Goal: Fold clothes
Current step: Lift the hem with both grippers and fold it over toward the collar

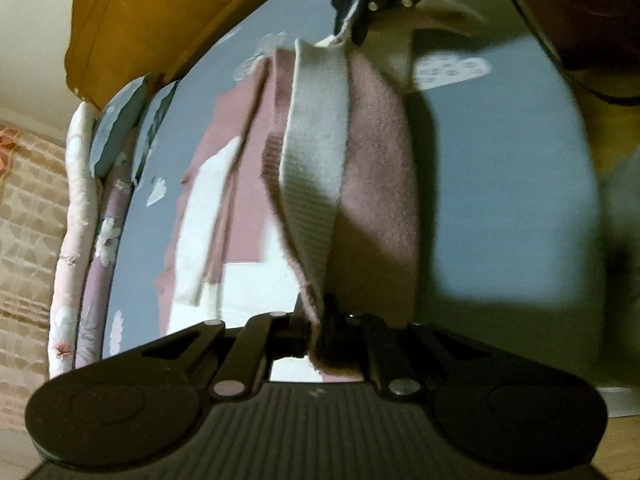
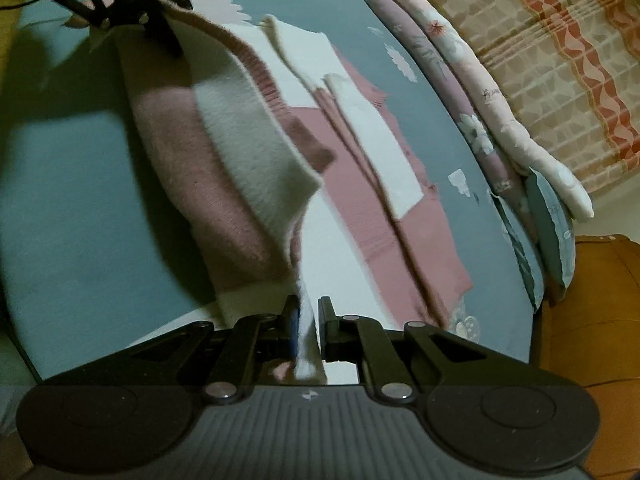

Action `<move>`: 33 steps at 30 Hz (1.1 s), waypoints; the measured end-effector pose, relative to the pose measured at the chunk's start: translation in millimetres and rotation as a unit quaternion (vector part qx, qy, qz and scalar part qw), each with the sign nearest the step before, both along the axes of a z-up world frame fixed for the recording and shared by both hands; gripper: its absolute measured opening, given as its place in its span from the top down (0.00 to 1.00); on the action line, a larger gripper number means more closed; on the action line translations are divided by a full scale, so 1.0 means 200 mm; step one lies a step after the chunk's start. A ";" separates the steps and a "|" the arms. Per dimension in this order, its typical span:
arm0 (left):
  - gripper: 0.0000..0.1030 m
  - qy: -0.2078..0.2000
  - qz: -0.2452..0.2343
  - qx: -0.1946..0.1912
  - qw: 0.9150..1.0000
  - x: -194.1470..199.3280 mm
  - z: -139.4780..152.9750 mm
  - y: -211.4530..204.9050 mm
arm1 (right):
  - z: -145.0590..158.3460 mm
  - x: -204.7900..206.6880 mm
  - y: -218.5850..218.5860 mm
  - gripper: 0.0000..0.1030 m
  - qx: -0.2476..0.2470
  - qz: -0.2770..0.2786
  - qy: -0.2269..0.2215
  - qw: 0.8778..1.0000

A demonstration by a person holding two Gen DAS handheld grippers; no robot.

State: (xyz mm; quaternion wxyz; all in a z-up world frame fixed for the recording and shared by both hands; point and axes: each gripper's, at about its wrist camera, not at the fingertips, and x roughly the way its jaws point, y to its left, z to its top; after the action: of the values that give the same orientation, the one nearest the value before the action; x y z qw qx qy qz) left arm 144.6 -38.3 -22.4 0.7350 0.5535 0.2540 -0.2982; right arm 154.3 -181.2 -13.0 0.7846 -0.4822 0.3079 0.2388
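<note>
Sweater (image 1: 372, 168) hem stretched lengthwise between both tongs, left (image 1: 320, 332) and right (image 2: 308, 332), each clenched on it

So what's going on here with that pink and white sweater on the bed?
A person is folding a pink and white sweater using two handheld grippers. The left gripper is shut on one edge of it, and the right gripper is shut on another edge, so the knit hangs stretched between them, raised off the blue floral bedsheet. The rest of the sweater lies flat on the sheet beyond the raised part. The fold is not finished yet.
</note>
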 end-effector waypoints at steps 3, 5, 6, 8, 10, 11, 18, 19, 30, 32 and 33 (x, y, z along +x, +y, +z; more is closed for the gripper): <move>0.95 -0.009 0.009 0.000 1.000 0.12 0.04 0.01 | 0.03 0.12 0.00 0.90 0.000 -0.006 -0.007 1.000; 0.95 -0.016 0.015 0.000 1.000 0.21 0.06 0.02 | 0.05 0.20 0.00 0.90 0.000 -0.009 -0.013 1.000; 0.95 -0.021 0.018 0.000 1.000 0.25 0.07 0.02 | 0.05 0.23 0.00 0.90 -0.001 -0.009 -0.016 1.000; 0.96 -0.030 0.022 0.001 0.999 0.34 0.08 0.03 | 0.07 0.31 0.00 0.90 -0.001 -0.012 -0.029 0.999; 0.96 -0.040 0.028 0.000 0.999 0.43 0.08 0.03 | 0.08 0.39 0.00 0.90 -0.005 -0.013 -0.045 0.999; 0.96 -0.045 0.031 -0.002 0.998 0.47 0.08 0.04 | 0.08 0.42 0.00 0.90 -0.007 -0.013 -0.052 0.999; 0.95 -0.067 0.059 -0.006 0.996 0.73 0.08 0.08 | 0.05 0.69 0.04 0.90 -0.018 -0.016 -0.096 0.995; 0.95 -0.067 0.064 -0.007 0.996 0.77 0.08 0.09 | 0.04 0.73 0.05 0.90 -0.019 -0.017 -0.101 0.995; 0.95 -0.052 0.112 -0.029 0.992 1.12 0.02 0.16 | -0.03 1.10 0.15 0.90 -0.037 -0.027 -0.121 0.992; 0.95 -0.046 0.119 -0.033 0.991 1.17 -0.01 0.16 | -0.07 1.15 0.16 0.90 -0.039 -0.030 -0.113 0.992; 0.95 -0.043 0.123 -0.036 0.991 1.19 -0.02 0.16 | -0.11 1.17 0.16 0.90 -0.041 -0.032 -0.107 0.993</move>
State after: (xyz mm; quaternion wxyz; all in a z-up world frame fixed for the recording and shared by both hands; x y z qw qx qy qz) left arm 382.1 -5.4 -27.3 0.7957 0.5037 0.2773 -0.1905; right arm 389.3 -149.3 -35.1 0.7998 -0.5268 0.2467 0.1480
